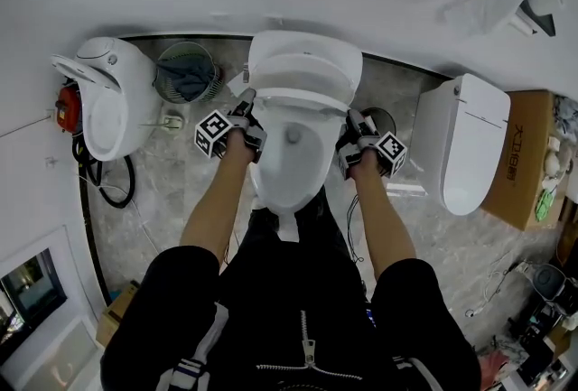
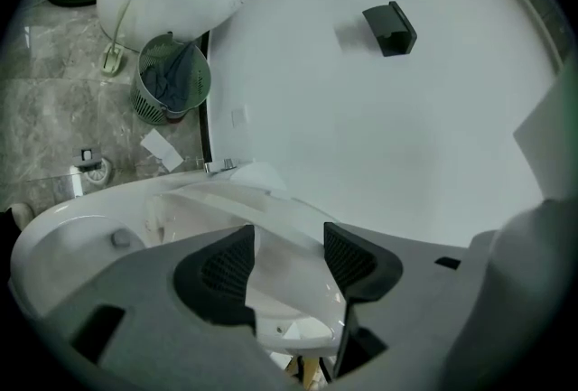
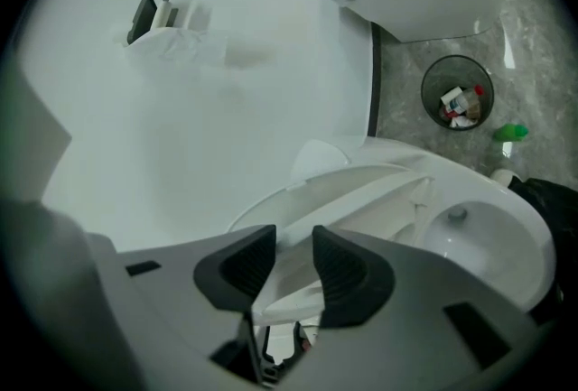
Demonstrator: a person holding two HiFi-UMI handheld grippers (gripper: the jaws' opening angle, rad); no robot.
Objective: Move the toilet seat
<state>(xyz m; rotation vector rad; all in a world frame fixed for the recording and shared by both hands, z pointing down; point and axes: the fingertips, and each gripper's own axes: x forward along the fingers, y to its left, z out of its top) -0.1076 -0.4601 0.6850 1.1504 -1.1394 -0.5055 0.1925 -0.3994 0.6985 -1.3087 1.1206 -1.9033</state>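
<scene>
White plastic toilet seat (image 1: 305, 80), part-raised over its white ceramic bowl (image 1: 289, 159): left tongs (image 2: 287, 246) wide astride the rim, right tongs (image 3: 293, 246) narrow, pinching it. We advise matching both grips, then swinging evenly.

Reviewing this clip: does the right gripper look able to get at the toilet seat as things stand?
Likely yes. The right gripper has the toilet seat's side edge between its jaws, with nothing in the way. Whether the pads press on it is unclear.
</scene>
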